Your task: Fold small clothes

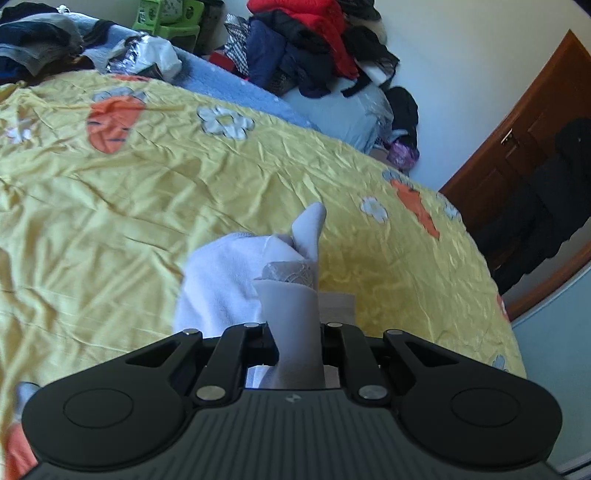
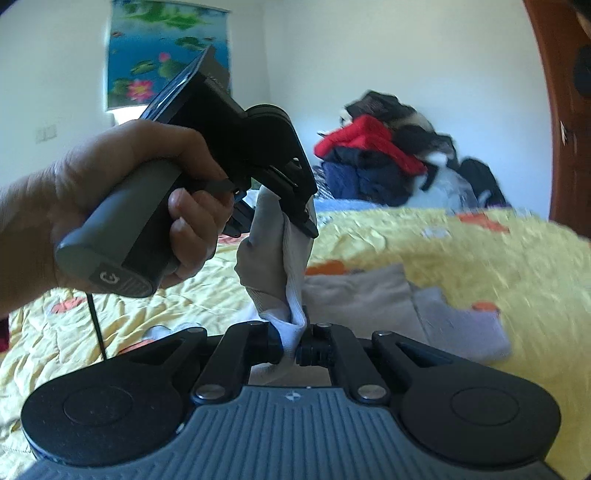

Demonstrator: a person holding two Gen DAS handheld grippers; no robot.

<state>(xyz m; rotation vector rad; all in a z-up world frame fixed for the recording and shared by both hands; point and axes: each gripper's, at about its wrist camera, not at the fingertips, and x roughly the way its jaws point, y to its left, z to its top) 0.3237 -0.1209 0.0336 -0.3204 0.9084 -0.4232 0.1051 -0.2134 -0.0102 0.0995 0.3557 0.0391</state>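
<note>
A small white-and-grey sock (image 1: 295,306) is held in the air above the yellow bedspread (image 1: 147,192). My left gripper (image 1: 295,332) is shut on one end of it; the sock bunches over the fingers. In the right wrist view the same sock (image 2: 273,266) hangs stretched between both grippers. My right gripper (image 2: 293,343) is shut on its lower end. The left gripper (image 2: 291,206), held by a hand, pinches its upper end.
Beige and grey folded clothes (image 2: 406,302) lie on the bed to the right. A heap of dark and red clothes (image 1: 314,48) sits past the bed's far side. A brown door (image 1: 524,147) stands at the right. More clothing (image 1: 37,33) lies at the far left.
</note>
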